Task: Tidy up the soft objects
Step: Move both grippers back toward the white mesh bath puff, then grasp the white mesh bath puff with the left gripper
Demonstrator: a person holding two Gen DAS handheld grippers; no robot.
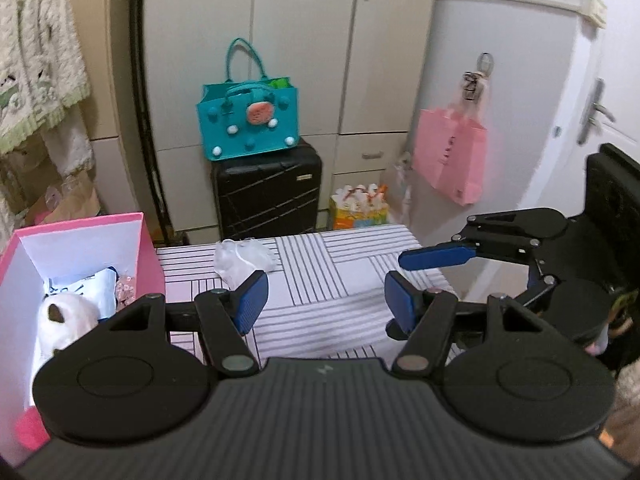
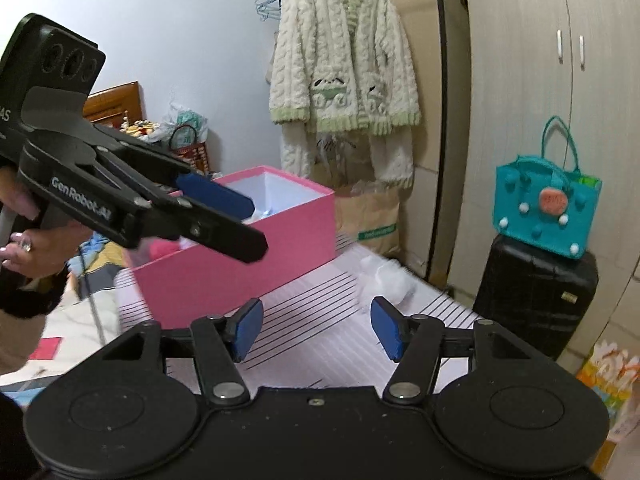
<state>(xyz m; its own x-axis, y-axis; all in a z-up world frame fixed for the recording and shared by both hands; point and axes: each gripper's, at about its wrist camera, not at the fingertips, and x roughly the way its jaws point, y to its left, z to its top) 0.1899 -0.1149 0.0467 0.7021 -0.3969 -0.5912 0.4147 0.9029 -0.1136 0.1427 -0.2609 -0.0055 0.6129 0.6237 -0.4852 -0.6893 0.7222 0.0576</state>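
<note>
Left wrist view: the left gripper (image 1: 324, 300) hangs over the striped table (image 1: 352, 264) with its blue pads apart and nothing between them. The pink box (image 1: 150, 256) sits at the table's left edge; inside it lie a white plush toy (image 1: 68, 316) and a blue-and-white pouch (image 1: 90, 286). A white fluffy item (image 1: 244, 258) lies on the table just right of the box, toward its far side. The right gripper (image 2: 316, 330), farther right of the box, also stands parted and empty. A teal bag (image 1: 250, 120) rests on a black suitcase (image 1: 268, 192) beyond the box.
</note>
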